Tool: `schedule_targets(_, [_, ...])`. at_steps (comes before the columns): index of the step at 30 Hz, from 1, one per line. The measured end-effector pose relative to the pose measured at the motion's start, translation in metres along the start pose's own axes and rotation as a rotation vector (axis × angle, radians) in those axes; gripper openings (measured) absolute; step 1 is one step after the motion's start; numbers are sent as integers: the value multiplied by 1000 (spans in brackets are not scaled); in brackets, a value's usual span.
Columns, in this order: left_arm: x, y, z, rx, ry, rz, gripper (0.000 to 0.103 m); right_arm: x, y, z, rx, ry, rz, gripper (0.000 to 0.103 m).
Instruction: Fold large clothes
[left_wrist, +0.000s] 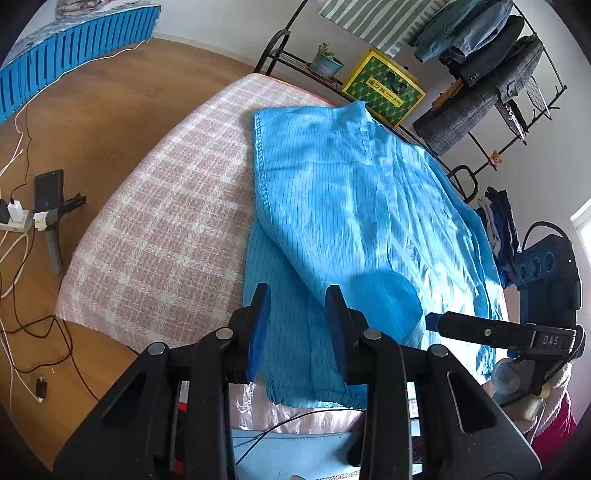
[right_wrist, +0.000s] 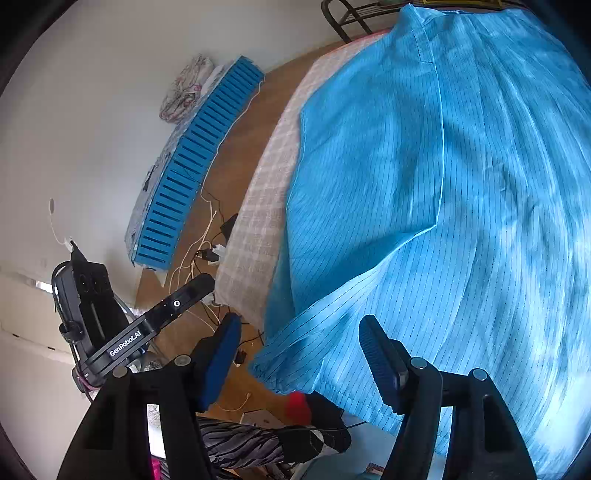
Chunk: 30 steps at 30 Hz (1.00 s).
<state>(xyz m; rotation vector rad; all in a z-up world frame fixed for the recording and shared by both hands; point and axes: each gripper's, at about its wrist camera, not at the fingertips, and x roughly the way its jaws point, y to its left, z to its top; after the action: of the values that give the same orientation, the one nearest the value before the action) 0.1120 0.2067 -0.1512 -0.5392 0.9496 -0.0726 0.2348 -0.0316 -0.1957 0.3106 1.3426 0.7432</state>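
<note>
Blue garment, one; grippers, two

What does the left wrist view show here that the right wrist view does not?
Only the left wrist view: a yellow box and potted plant on the rack, and hanging jackets. Only the right wrist view: a folded umbrella below, and the sleeve cuff hanging off the bed's edge. Both share: the blue garment spread on the checked bed cover, the blue slatted panel by the wall, and open, empty jaws on the left gripper and right gripper.
</note>
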Motion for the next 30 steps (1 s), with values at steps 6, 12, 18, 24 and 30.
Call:
schedule_targets(6, [31, 8, -14, -79, 139, -90, 31, 26, -26, -6, 47, 67, -28, 24])
schedule_targets(12, [69, -11, -35, -44, 253, -82, 31, 22, -42, -9, 59, 46, -35, 23])
schedule_targets(18, [80, -16, -46, -38, 246, -36, 1, 19, -45, -10, 42, 32, -33, 17])
schedule_targets(24, [37, -14, -56, -22, 132, 5, 0, 24, -39, -14, 10, 38, -22, 7])
schedule_targets(30, [31, -6, -71, 8, 129, 111, 0, 42, -36, -15, -17, 69, -47, 4])
